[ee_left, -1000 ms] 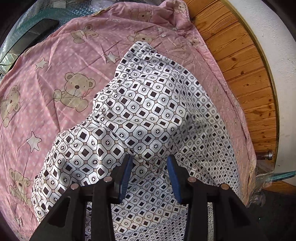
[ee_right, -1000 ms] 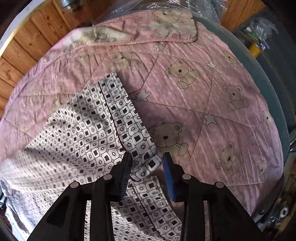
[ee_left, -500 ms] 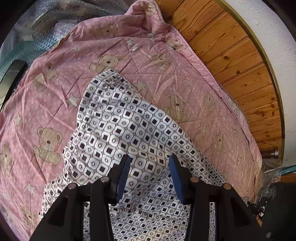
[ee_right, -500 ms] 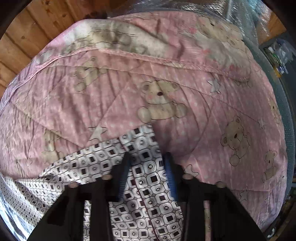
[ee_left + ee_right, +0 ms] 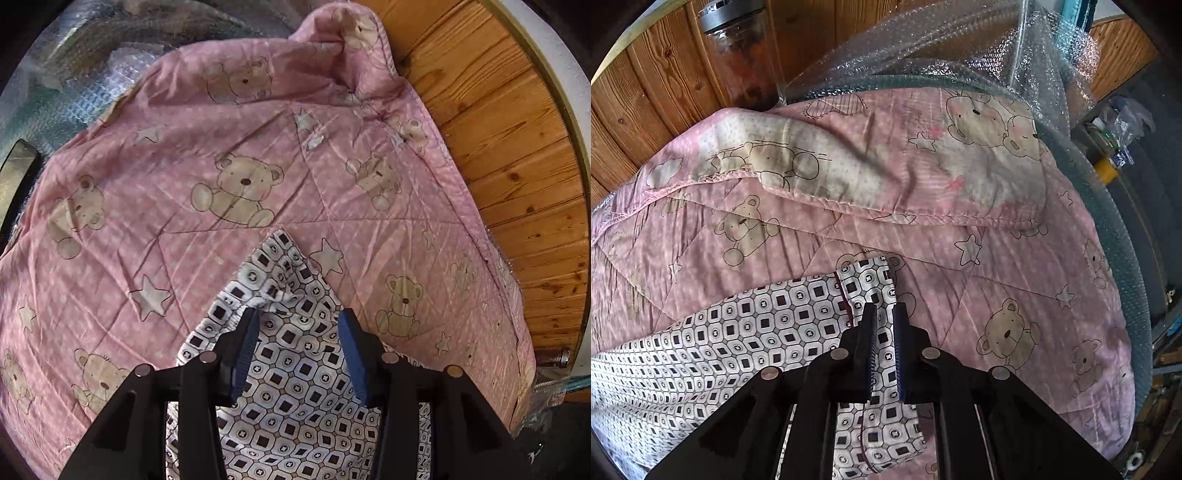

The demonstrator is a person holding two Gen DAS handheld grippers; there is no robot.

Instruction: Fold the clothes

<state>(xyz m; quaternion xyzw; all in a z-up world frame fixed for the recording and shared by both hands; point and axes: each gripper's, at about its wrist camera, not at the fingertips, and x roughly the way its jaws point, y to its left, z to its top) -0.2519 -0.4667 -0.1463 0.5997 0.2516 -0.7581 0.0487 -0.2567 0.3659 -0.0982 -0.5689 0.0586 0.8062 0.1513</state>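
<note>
A white garment with a black square pattern (image 5: 295, 373) lies on a pink teddy-bear quilt (image 5: 184, 221). In the left wrist view my left gripper (image 5: 297, 317) stands open over a bunched corner of the garment, its blue pads on either side of the cloth. In the right wrist view the garment (image 5: 757, 332) spreads out to the left over the quilt (image 5: 997, 277). My right gripper (image 5: 884, 314) is shut on a doubled hem strip near the garment's top corner.
A wooden panelled wall (image 5: 498, 147) runs along the quilt's far side. Bubble wrap (image 5: 923, 48) is heaped behind the quilt, beside a glass jar (image 5: 738, 55). A turned-back quilt flap (image 5: 886, 177) lies ahead. Cluttered shelving (image 5: 1115, 129) stands at the right.
Both grippers moved forward along the garment toward its far edge. The right gripper's jaws closed on the hem strip. The left gripper stayed open.
</note>
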